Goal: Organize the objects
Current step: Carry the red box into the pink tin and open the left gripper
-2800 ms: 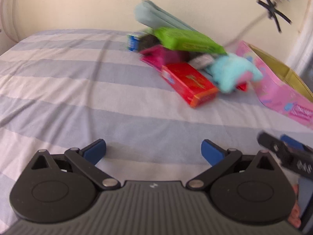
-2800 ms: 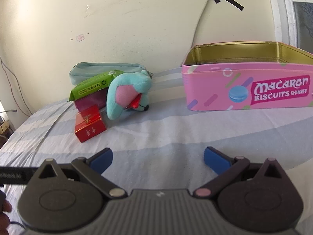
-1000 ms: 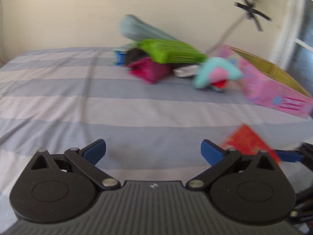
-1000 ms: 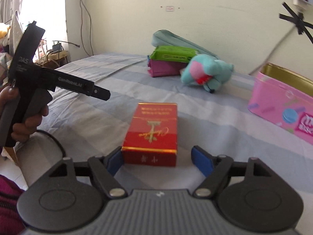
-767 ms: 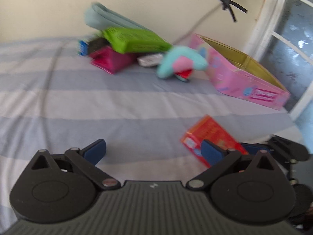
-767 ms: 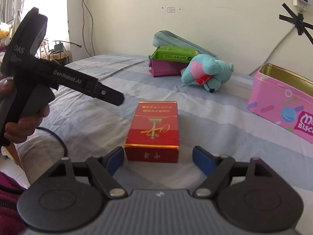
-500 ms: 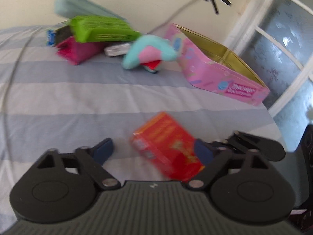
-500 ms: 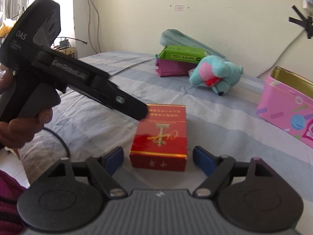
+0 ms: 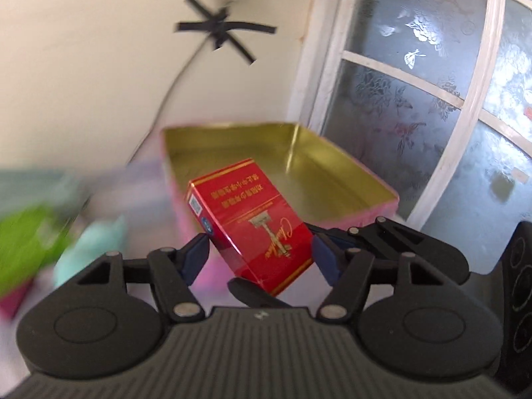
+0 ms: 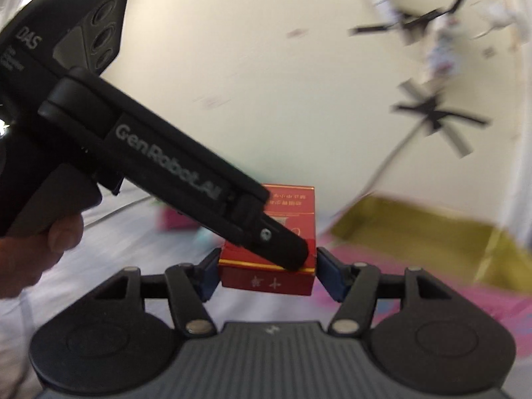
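A red box hangs in the air in front of the open pink tin, tilted. My right gripper holds it by its long sides, jaws still closing, both pads on it. My left gripper comes in from the left with the box between its jaws. Those jaws are closing too, the pads close to the box's sides, but I see no firm press. In the right wrist view one left finger crosses over the box. The right gripper's fingers show beside the box in the left wrist view.
The tin stands just behind the box, its gold inside bare. A teal plush and a green pack blur at the left on the striped bed. A frosted window is at the right. A hand grips the left gripper's handle.
The red box has come up off the bed between the right jaws, toward the tin. The left gripper swung right and closed in around the box. Both pairs of jaws narrowed.
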Demonstrator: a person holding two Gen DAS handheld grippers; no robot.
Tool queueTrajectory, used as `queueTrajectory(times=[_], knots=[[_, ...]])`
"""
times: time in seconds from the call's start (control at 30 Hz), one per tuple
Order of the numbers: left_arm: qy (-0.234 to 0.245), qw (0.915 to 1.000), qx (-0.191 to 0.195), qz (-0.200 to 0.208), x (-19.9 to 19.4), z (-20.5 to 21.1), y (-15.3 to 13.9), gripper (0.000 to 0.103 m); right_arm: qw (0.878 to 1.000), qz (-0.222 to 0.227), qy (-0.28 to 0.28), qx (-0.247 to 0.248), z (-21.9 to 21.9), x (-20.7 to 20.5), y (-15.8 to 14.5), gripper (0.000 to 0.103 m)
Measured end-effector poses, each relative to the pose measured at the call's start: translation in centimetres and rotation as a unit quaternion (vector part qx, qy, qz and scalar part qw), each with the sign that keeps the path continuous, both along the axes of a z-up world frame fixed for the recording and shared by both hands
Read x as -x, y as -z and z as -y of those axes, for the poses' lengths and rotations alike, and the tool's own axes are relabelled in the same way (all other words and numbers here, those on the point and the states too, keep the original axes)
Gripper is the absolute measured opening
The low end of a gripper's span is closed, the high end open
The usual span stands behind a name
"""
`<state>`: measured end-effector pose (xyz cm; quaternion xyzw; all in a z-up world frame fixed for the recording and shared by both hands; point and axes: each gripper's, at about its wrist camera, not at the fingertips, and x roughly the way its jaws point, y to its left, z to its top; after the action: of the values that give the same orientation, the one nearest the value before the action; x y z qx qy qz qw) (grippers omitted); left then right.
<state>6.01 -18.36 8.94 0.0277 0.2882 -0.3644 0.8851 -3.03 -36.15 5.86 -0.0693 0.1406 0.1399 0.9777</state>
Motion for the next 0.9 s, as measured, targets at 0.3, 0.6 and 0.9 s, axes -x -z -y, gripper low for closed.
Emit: queueTrajectory(times=[0.3, 0.6, 0.9], knots=[[0.008, 0.9995, -0.023, -0.023, -5.5, 6.9, 3.1, 0.071, 0.996, -0.019, 0.085, -0.032, 5.0, -7.3, 0.9, 0.060], [-0.032, 0.9988, -0.036, -0.007, -5.5, 6.7, 4.0, 0.075, 0.993, -0.011, 0.109, -0.034, 6.4, -7.0, 1.4, 0.077], [-0.127, 0.9888, 0.003, 0.078, -0.2, -3.0, 1.4, 0.084, 0.995, 0.064, 0.055, -0.051, 5.0, -3.7, 0.7, 0.080]])
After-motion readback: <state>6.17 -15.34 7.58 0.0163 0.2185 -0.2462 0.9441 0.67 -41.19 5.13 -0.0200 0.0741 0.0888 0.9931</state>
